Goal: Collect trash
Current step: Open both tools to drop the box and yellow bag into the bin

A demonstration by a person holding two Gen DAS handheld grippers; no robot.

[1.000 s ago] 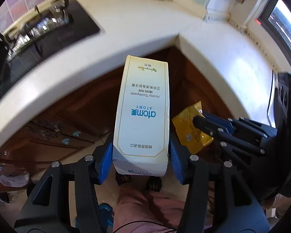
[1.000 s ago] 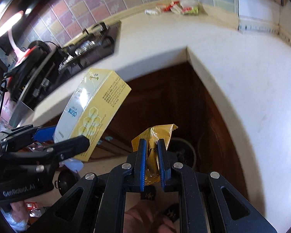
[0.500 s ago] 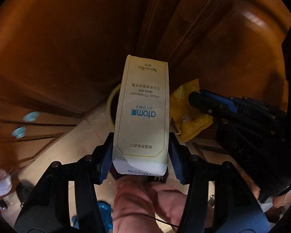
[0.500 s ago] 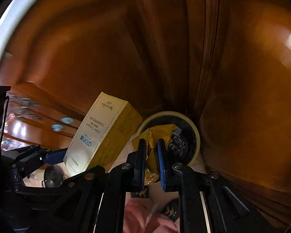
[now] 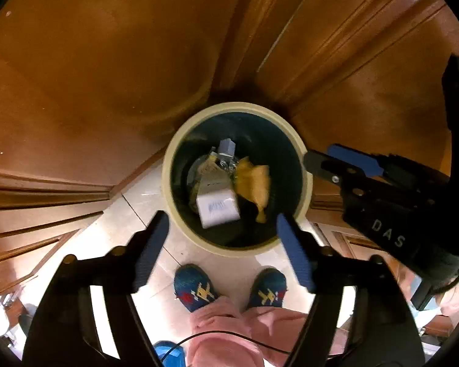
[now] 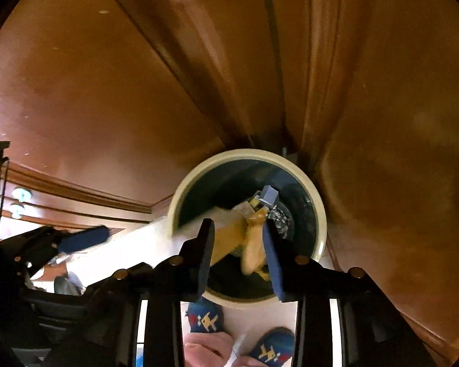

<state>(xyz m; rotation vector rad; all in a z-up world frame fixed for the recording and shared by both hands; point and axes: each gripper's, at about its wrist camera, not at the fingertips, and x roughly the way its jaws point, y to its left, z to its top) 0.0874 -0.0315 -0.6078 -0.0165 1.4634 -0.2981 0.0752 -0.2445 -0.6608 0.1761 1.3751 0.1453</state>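
Note:
A round bin with a cream rim (image 5: 168,183) stands on the floor in the cabinet corner. My left gripper (image 5: 221,215) hovers over it, jaws opening wide with nothing held. The white toothpaste box (image 5: 218,211) is dropping into the bin, blurred, beside the yellow wrapper (image 5: 254,183). In the right wrist view my right gripper (image 6: 236,223) is over the bin's rim (image 6: 321,214), jaws opening. The yellow wrapper (image 6: 254,244) hangs loose between them, close to the right finger and blurred. Older scraps lie at the bottom of the bin.
Brown wooden cabinet doors (image 5: 107,61) rise right behind and beside the bin. The person's feet in blue slippers (image 5: 195,287) stand on the pale tiled floor (image 5: 131,214) just in front of it. The right gripper's black body (image 5: 382,202) sits close on my left gripper's right.
Both grippers have sunk from counter height to just above the bin. The left jaws spread and let go of the box; the right jaws spread and the wrapper is slipping out.

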